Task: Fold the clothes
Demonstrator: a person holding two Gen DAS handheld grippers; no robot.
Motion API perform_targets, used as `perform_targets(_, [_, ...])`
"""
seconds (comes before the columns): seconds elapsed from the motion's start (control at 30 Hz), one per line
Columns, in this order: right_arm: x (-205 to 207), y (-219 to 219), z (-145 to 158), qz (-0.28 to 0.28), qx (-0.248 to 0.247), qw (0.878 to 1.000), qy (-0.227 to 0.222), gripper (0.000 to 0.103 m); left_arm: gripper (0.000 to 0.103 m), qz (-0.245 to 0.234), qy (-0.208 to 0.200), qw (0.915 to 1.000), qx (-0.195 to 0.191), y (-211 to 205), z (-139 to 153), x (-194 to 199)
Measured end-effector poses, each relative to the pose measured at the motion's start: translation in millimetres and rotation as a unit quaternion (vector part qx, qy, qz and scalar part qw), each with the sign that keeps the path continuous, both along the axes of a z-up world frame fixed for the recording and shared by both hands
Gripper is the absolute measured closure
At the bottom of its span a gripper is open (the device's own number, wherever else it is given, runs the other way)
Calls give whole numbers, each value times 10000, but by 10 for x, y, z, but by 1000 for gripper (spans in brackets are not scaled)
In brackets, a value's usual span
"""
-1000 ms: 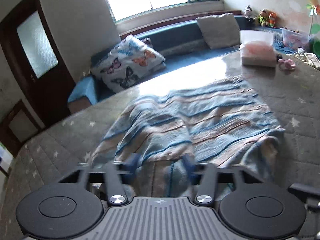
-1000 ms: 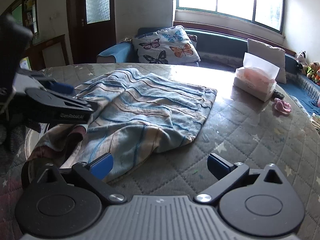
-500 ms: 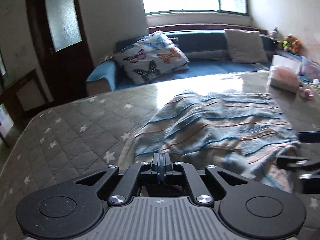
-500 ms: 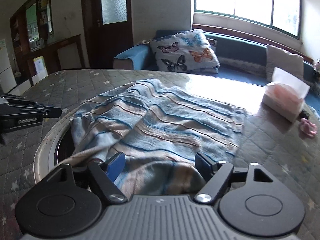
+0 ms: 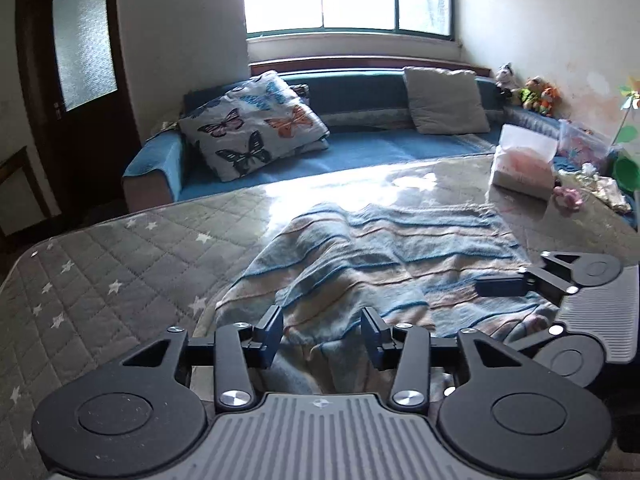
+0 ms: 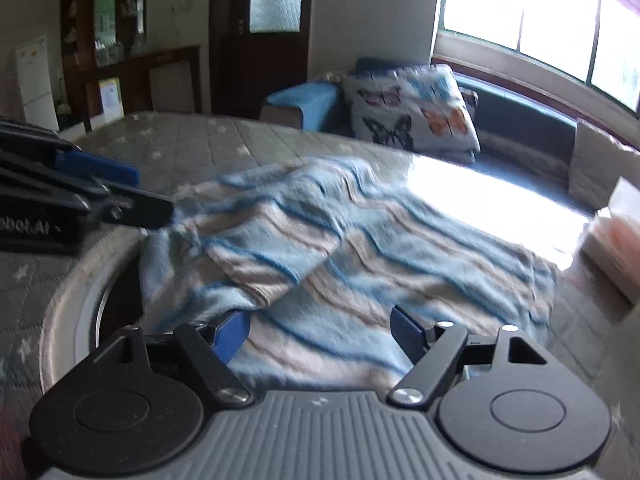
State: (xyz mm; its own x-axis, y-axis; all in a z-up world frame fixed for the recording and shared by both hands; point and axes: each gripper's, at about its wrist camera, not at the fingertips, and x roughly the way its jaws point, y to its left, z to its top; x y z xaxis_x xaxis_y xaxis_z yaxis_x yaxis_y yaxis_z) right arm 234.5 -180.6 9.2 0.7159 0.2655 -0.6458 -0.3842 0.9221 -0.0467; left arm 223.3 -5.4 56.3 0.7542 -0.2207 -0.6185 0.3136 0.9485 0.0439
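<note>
Striped garment (image 5: pixel 372 264), part-folded on desk (image 5: pixel 120 280). Left gripper (image 5: pixel 325 334) and right gripper (image 6: pixel 320 334): fingers spread, empty. Advice: pinch both near corners evenly before lifting.

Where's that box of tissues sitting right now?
In the left wrist view the tissue box sits on the table's far right, beyond the striped cloth, beside a small pink thing.

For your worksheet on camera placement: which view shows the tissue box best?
The left wrist view: the tissue box appears whole and sharp on the table's far right. The right wrist view catches only a blurred part of it at the frame's right edge.
</note>
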Motion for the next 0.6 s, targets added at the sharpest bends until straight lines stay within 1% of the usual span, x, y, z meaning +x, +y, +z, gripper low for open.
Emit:
perform_targets(0.23, [24,131,173,353,382,9980,-348,22,49,-244,-57,9993,-279,28,118,28])
perform_targets(0.3, [14,184,199,476,480,9969,-409,22,47,-341,-20,9989,-328,26,127,53])
perform_targets(0.37, [2,238,217,582,538,9957,-483,19,46,-414,36,9986,-339,17,109,90])
perform_targets(0.5, [7,327,213,756,663,9937,-503,19,46,-395,225,9984,-326,32,25,194])
perform_targets(0.57, [-6,355,212,800,673,9933,-493,19,50,-323,337,9983,-343,73,-36,257])
perform_targets(0.6, [-11,367,212,821,677,9931,-488,19,62,-284,392,9982,-353,96,-66,288])
